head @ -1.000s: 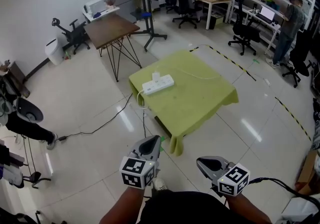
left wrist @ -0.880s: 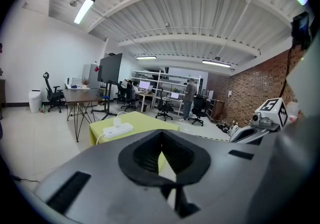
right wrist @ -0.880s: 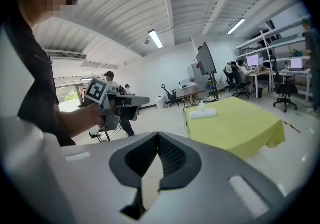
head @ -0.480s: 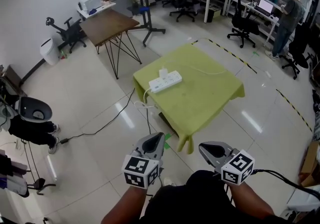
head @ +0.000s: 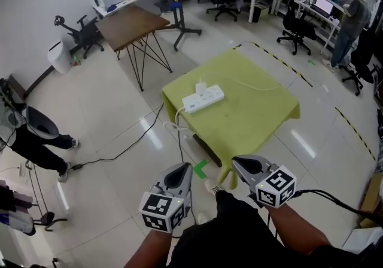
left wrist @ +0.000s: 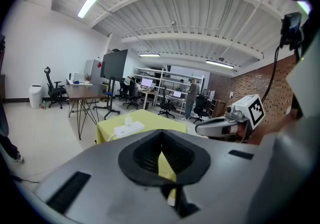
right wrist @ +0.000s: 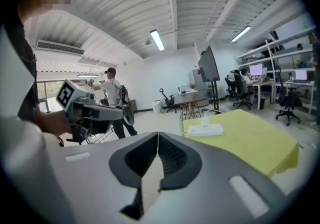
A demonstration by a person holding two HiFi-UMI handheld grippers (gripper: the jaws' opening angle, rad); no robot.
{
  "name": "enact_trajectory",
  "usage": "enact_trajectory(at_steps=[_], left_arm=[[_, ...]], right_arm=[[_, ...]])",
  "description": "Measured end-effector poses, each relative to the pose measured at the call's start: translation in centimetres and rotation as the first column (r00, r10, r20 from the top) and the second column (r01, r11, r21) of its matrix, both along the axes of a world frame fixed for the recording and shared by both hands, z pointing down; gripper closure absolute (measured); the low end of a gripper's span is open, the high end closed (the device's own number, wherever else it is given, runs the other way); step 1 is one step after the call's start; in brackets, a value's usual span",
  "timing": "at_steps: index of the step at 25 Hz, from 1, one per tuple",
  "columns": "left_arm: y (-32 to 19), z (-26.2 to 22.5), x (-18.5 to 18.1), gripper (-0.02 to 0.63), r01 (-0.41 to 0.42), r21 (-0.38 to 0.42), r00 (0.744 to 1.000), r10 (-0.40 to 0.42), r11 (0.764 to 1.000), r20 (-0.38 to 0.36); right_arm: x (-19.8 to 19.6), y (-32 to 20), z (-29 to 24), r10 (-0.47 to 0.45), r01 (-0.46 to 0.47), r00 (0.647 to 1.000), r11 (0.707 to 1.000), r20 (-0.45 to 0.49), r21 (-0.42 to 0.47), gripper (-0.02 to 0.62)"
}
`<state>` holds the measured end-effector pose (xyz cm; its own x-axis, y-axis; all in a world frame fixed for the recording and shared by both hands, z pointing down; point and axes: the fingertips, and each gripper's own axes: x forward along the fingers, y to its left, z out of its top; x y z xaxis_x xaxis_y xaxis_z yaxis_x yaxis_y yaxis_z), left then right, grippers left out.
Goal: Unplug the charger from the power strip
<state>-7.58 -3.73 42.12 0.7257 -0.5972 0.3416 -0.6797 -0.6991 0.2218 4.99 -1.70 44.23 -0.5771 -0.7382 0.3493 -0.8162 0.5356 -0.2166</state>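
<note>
Left tool (head: pixel 181 171) and right tool (head: pixel 240 163) both clenched empty, closer to the green-clothed surface (head: pixel 263 111) than before. Power strip (head: pixel 203 99) with charger (head: pixel 201 87) lies near its left edge. Open floor (head: pixel 119 123) around it.

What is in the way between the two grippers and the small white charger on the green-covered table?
Nothing visible. Between the left gripper, the right gripper and the small white charger plugged into the long white power strip lie open shiny pale floor and bare yellow-green tablecloth.
</note>
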Motion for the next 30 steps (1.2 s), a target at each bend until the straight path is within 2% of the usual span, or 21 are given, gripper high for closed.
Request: enact_trajectory(at_steps=[4, 8, 13, 18, 25, 30], left_arm=[[-2.4, 0.2, -1.4, 0.600, 0.052, 0.000, 0.998, -0.052, 0.999, 0.043], [-5.6, 1.1, -2.0, 0.600, 0.095, 0.000, 0.992, -0.095, 0.995, 0.086], [-9.8, 1.4, -1.6, 0.600, 0.151, -0.019, 0.983, -0.149, 0.988, 0.104], [-13.7, 2.5, -1.1, 0.600, 0.190, -0.047, 0.974, -0.182, 0.981, 0.136], [-16.2, 4.6, -1.5, 0.600, 0.256, -0.084, 0.954, -0.238, 0.963, 0.181], [-17.1, 6.1, -2.2, 0.600, 0.290, -0.116, 0.944, -0.264, 0.950, 0.199]], right_arm=[[1.2, -5.7, 1.0, 0.024, -0.024, 1.000, 1.000, 0.016, 0.010, 0.571], [2.4, -12.7, 3.8, 0.047, -0.047, 0.999, 0.999, 0.021, -0.007, 0.514], [3.3, -21.7, 8.7, 0.086, -0.083, 0.996, 0.992, 0.033, -0.096, 0.440], [4.0, -29.8, 14.5, 0.110, -0.104, 0.994, 0.974, 0.019, -0.202, 0.429], [4.2, -36.8, 18.6, 0.109, -0.112, 0.994, 0.970, -0.025, -0.214, 0.413], [3.6, -39.5, 20.2, 0.125, -0.133, 0.991, 0.966, -0.050, -0.221, 0.347]])
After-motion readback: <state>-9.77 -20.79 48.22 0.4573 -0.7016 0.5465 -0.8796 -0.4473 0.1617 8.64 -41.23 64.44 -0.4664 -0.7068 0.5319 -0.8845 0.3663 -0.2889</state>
